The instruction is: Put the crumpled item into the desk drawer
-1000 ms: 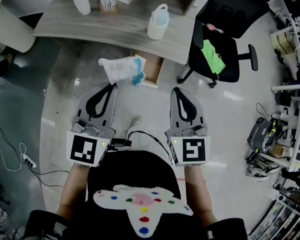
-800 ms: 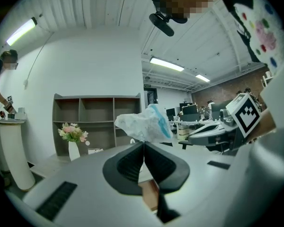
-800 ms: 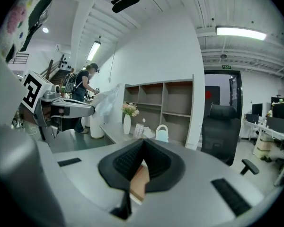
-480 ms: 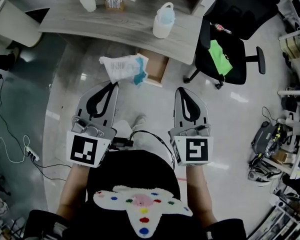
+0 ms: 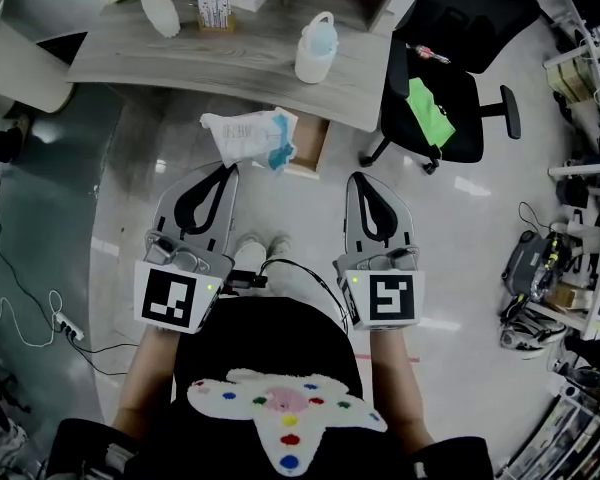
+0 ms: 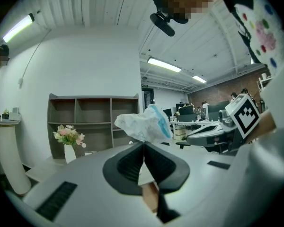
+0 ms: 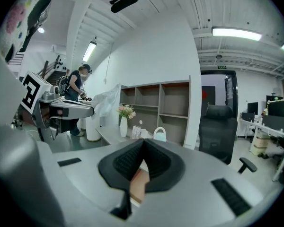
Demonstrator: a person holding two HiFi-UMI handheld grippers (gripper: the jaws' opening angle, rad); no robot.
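Our left tongs (image 5: 230, 169) pinch the crumpled item (image 5: 248, 138), our right tongs (image 5: 352, 178) are closed and empty, and the drawer (image 5: 308, 141) just ahead is not yet reached.

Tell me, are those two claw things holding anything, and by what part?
The left gripper holds a crumpled white-and-blue bag, its jaw tips closed on the bag's bottom edge. The right gripper is shut on nothing.
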